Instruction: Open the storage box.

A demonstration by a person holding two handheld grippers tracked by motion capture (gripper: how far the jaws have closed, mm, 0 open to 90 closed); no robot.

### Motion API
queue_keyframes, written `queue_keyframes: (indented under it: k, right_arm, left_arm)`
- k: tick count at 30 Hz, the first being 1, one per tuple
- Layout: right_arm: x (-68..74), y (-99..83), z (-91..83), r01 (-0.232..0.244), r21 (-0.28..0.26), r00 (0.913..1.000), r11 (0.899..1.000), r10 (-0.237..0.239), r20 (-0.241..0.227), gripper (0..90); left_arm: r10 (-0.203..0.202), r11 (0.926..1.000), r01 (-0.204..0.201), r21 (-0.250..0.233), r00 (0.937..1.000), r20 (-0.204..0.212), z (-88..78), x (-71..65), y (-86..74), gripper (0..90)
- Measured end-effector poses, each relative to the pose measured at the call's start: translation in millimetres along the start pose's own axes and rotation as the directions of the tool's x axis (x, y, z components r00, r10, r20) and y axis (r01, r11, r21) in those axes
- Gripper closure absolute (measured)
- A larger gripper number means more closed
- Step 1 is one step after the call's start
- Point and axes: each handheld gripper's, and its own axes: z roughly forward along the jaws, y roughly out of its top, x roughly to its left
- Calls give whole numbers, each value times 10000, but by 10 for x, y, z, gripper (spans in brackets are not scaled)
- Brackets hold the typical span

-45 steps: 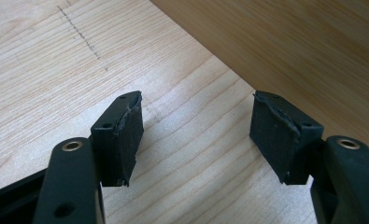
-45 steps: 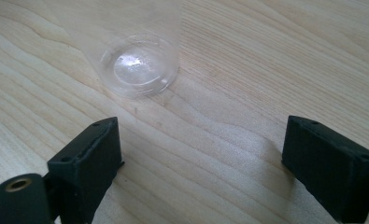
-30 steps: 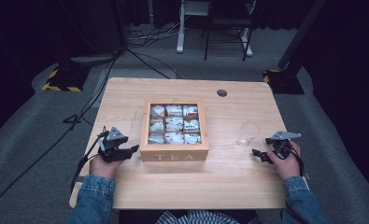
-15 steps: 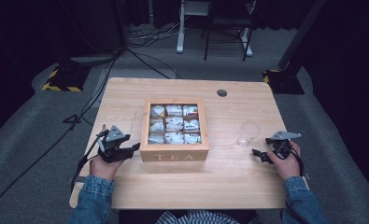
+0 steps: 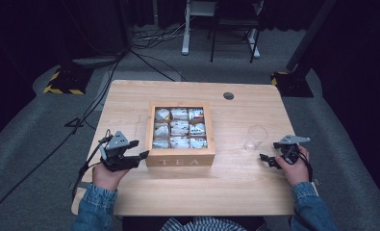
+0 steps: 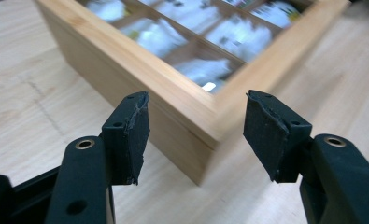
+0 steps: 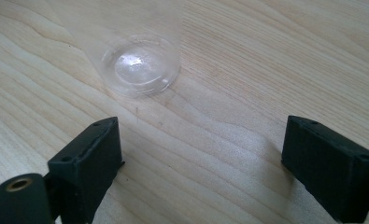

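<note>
A wooden tea box (image 5: 180, 161) marked TEA stands open at the table's middle, its compartments holding tea bags (image 5: 180, 127). My left gripper (image 5: 140, 149) hovers at the box's front left corner. In the left gripper view the box (image 6: 126, 79) corner lies just ahead of the left gripper (image 6: 196, 121). Its jaws have just been opening and nothing is between them. A clear empty glass (image 5: 255, 138) stands right of the box. My right gripper (image 5: 268, 151) rests open near it; in the right gripper view the glass (image 7: 140, 63) is beyond the right gripper (image 7: 201, 140).
The wooden table (image 5: 235, 187) has a round cable hole (image 5: 228, 96) at its far side. Cables and stand legs lie on the grey floor beyond the table. Bare wood surrounds the box on every side.
My left gripper has lifted slightly and edged toward the box corner. The right gripper, box and glass have not moved.
</note>
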Motion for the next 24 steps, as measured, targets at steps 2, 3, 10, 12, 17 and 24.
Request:
queue_keyframes:
  k: [2,3,10,12,17,24]
  right_arm:
    - [0,0,0,-1,1,10000,10000,1,-1,124]
    - [0,0,0,-1,0,10000,10000,1,1,124]
    - [1,0,0,-13,0,10000,10000,13,2,123]
    - [4,0,0,-28,7,10000,10000,28,20,124]
    - [4,0,0,-26,2,10000,10000,26,17,124]
    - [4,0,0,-27,5,10000,10000,27,20,124]
  left_arm:
    - [108,9998,-109,153,9999,35,8,-78,-46,410]
    - [200,9995,-201,261,9998,27,11,-104,-67,411]
    - [313,9984,-308,467,9995,-101,83,-230,-148,420]
    - [234,9978,-219,628,9995,-233,123,-234,-157,423]
    - [185,9969,-146,774,9986,-493,180,-230,-168,444]
    - [-35,9963,101,858,9971,-764,234,-174,-192,542]
